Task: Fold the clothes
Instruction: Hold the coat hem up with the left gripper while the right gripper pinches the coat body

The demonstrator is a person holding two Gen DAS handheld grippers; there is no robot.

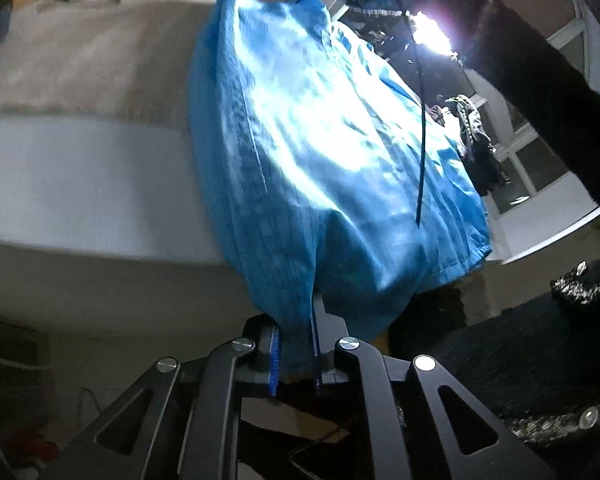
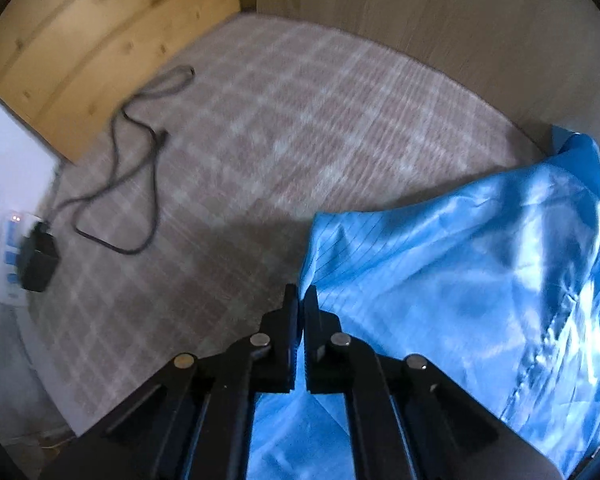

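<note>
My left tongs [image 1: 296, 354] and right tongs [image 2: 301, 312] pinch blue cloth [image 1: 324, 152], lifted over bed [image 2: 284, 128]. No fold yet; all folding left.

We hold the left gripper [image 1: 296, 354] tilted upward, its jaws pinched on blue garment fabric [image 1: 320, 152]. Our right gripper [image 2: 301, 312] points forward and down, jaws nearly together, clamping an edge of the same fabric.
</note>
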